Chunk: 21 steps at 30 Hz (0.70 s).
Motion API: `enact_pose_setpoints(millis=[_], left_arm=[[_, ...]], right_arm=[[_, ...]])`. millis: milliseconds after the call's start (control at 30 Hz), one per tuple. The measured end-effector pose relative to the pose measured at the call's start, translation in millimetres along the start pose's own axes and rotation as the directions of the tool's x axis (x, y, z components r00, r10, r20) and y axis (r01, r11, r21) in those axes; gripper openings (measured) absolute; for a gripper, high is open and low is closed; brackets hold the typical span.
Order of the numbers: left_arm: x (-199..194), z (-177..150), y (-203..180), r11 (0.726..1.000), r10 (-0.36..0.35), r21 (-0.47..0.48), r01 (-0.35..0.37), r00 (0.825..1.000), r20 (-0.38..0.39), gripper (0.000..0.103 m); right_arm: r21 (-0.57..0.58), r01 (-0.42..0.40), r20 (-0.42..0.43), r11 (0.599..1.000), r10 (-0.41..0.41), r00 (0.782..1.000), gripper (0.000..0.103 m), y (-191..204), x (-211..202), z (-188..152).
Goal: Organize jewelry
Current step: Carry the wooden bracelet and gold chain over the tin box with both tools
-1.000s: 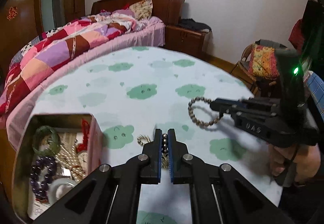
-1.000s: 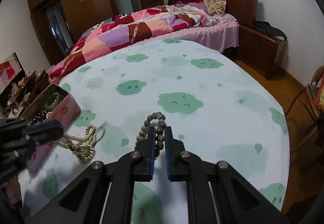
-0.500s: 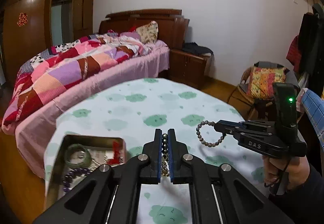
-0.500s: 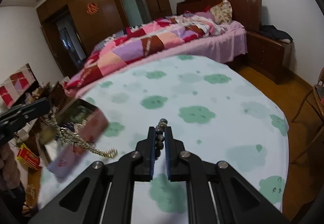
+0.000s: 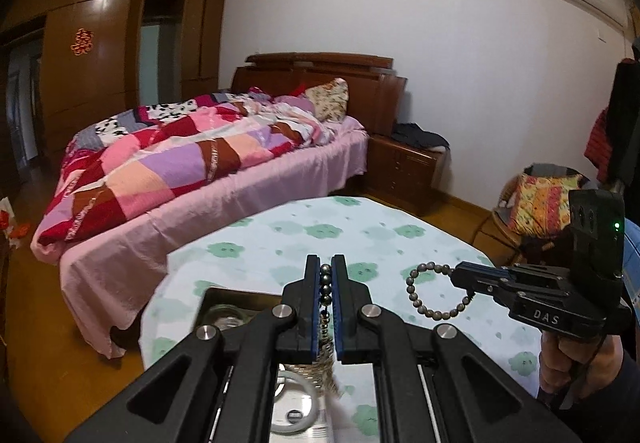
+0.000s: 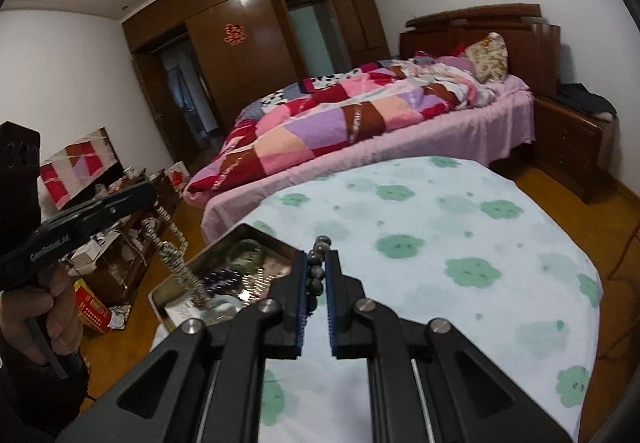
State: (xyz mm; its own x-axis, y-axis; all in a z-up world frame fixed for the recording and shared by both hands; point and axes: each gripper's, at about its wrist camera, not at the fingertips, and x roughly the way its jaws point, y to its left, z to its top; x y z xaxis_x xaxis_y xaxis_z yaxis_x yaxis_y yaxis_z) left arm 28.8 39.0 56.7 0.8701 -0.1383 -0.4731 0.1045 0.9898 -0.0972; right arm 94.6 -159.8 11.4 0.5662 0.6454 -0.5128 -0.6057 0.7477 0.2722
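My left gripper (image 5: 326,263) is shut on a gold chain necklace (image 5: 326,285) with dark beads, held up in the air. In the right wrist view the left gripper (image 6: 150,193) stands at the left, and the necklace (image 6: 172,249) dangles from it into the open tin box (image 6: 260,233) of jewelry. My right gripper (image 6: 317,263) is shut on a grey-brown bead bracelet (image 6: 316,275). The left wrist view shows the right gripper (image 5: 456,275) to the right of the tin box (image 5: 236,293), with the bracelet (image 5: 409,289) hanging as a loop above the table (image 5: 340,227).
The round table (image 6: 440,243) has a white cloth with green clouds. The tin holds a green bangle (image 6: 246,249), purple beads (image 6: 222,277) and a white bangle (image 5: 292,403). Beyond stand a bed (image 5: 200,163), a nightstand (image 5: 404,167) and a cushioned chair (image 5: 540,203).
Both grippers have risen and drawn back from the table. The gold necklace has come off the cloth and now hangs over the tin. The bracelet has gone up with the right gripper.
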Motion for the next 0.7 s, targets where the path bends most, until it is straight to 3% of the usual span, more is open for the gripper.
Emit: enact_pose_setpoints(millis=[267, 700], left_arm=[[-10.7, 2.2, 19.2, 0.999, 0.039, -0.015, -0.039, 0.999, 0.025, 0.004], [7.1, -24.6, 47.5, 0.992, 0.12, -0.027, -0.121, 0.991, -0.052, 0.004]], right_arm=[[-0.049, -0.051, -0.007, 0.998, 0.05, 0.999, 0.011, 27.4, 17.6, 6.1], [-0.123, -0.122, -0.052, 0.985, 0.116, 0.992, 0.011, 73.5, 49.2, 5.7]])
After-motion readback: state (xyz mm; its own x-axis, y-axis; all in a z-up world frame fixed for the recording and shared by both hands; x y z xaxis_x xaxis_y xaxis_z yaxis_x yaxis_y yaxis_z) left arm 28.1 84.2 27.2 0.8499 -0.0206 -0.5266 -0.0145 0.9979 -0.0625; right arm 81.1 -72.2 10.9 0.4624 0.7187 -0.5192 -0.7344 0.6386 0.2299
